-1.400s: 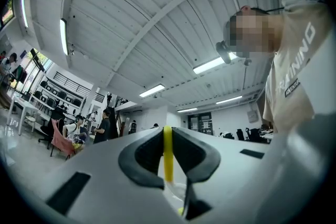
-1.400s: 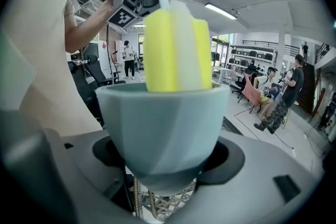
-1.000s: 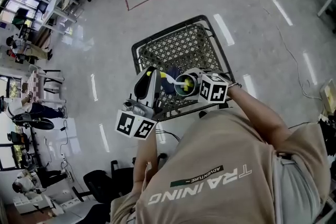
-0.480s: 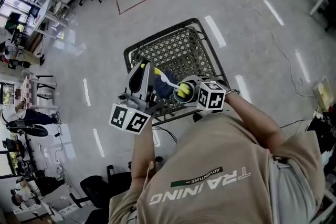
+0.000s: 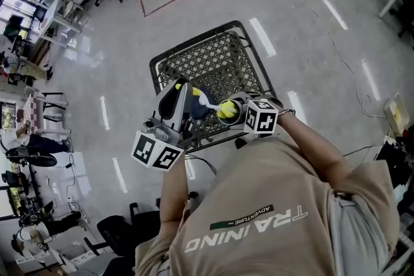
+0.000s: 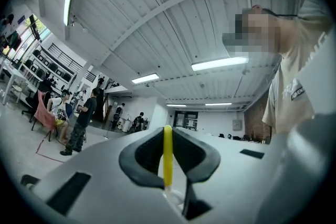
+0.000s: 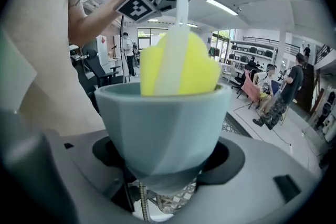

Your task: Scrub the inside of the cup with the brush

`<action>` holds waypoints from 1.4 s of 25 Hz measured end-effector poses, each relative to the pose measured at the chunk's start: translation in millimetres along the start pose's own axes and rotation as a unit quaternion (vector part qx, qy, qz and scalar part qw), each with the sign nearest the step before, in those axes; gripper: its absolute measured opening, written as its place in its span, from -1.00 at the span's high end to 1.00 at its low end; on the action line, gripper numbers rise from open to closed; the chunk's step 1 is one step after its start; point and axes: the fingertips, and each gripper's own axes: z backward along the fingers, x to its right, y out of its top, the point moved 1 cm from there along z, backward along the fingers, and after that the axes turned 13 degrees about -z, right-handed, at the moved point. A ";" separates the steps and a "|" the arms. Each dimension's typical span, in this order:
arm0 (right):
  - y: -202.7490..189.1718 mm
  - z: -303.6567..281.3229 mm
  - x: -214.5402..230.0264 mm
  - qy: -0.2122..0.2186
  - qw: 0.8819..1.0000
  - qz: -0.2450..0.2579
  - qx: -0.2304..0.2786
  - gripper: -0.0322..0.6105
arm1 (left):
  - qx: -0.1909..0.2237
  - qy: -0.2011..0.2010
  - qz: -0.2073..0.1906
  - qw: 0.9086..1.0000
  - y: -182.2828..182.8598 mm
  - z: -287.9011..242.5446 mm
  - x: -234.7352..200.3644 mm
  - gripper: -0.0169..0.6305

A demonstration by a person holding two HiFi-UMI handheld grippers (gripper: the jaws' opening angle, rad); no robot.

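Right gripper point(image 7: 167, 162) is clamped on the base of the pale blue cup point(image 7: 163, 118), held over the near edge of the mesh table point(image 5: 213, 58). Left gripper point(image 6: 168, 165) grips the brush point(image 7: 178, 63) by its yellow handle. The yellow brush head sits inside the cup, projecting above the rim

Cup point(image 7: 160, 128) between right gripper point(image 7: 168, 164) jaws: matt pale blue-grey, smooth, faceted. Brush point(image 7: 178, 68) above them: foamy yellow head, glossy white plastic stem, with the yellow plastic end pinched between left gripper point(image 6: 168, 159) jaws. Jaw shells are matt grey plastic with black rubbery-looking pads. Below the jaws: black metal mesh rack point(image 5: 213, 61), glossy floor point(image 5: 310, 42).
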 end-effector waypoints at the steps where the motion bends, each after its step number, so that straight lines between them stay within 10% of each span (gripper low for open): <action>1: 3.6 3.4 3.9 0.000 1.000 -0.003 0.008 -0.29 | 0.000 -0.010 0.001 1.000 -2.4 -2.3 5.7 0.79; 8: 40.3 1.6 -1.2 0.022 0.999 0.036 0.025 -0.29 | -0.007 -0.133 -0.043 0.990 3.1 -15.8 41.8 0.79; 21: 54.6 -7.2 -7.7 0.035 0.997 0.059 0.046 -0.29 | 0.046 -0.354 0.006 0.934 25.5 -25.0 92.9 0.78; 35: 38.4 -5.7 -4.2 0.016 0.998 0.031 0.043 -0.29 | 0.125 -0.309 0.035 0.942 67.0 -5.8 83.4 0.77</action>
